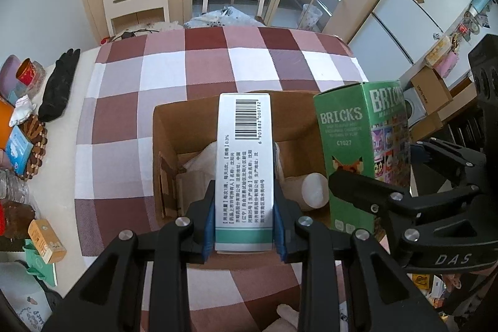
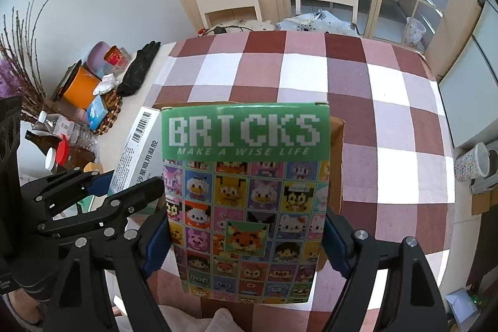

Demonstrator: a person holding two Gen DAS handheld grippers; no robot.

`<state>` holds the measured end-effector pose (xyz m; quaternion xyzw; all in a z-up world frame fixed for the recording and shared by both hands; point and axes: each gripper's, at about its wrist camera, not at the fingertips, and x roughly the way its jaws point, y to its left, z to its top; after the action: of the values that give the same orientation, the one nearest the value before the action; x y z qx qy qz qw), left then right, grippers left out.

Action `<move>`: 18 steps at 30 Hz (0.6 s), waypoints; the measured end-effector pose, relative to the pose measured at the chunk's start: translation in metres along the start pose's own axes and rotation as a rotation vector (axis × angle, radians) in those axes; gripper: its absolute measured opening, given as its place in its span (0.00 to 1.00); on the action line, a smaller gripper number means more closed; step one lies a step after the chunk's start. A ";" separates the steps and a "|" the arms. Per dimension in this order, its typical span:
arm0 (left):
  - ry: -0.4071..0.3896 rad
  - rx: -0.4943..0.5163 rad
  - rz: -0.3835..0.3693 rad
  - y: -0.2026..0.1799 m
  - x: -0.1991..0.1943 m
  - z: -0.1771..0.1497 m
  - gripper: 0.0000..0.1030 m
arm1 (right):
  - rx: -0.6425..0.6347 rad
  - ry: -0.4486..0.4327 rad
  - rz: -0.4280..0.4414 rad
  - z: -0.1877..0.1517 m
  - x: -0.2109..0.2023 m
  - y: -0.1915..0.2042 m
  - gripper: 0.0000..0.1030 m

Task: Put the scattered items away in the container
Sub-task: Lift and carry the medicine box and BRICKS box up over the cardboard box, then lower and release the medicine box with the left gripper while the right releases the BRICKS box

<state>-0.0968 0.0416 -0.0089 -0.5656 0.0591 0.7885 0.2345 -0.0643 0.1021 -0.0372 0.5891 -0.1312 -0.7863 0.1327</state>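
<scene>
Both hands loaded rn: my left gripper (image 1: 244, 226) is clamped on the white medicine box (image 1: 244, 170), blue pads (image 1: 209, 231) pinching its long sides near the teal end, barcode end pointing fwd & down over the open cardboard box (image 1: 165, 145). My right gripper (image 2: 246, 241) is clenched on the green BRICKS box (image 2: 246, 201), gripped by its 2 side edges w/ the picture face toward the cam, so it blocks most of that view. From the left cam the BRICKS box (image 1: 361, 157) hangs just beside the carton's right wall, prob partly over it, can't tell exactly. Inside the carton there's already a white cup (image 1: 306, 190) lying on its side & some crumpled white plastic (image 1: 202, 159), so I'd say the task is partway thru. Holding both boxes by the narrow sides keeps them end-down, which should let them slip in next to the cup w/o tipping. Carton sits on the checked tablecloth (image 1: 130, 120). Next I reckon: lower, then let go
</scene>
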 end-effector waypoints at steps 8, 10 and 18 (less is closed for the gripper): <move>0.069 -0.015 -0.011 0.007 0.031 0.004 0.30 | 0.039 0.056 0.005 0.007 0.026 -0.009 0.81; 0.083 -0.018 -0.011 0.009 0.037 0.004 0.30 | 0.047 0.072 0.005 0.008 0.032 -0.011 0.81; 0.110 -0.065 0.016 0.022 0.049 0.006 0.63 | 0.134 0.129 0.039 0.010 0.048 -0.024 0.81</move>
<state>-0.1237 0.0388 -0.0557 -0.6148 0.0507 0.7596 0.2062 -0.0882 0.1070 -0.0861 0.6433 -0.1863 -0.7334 0.1166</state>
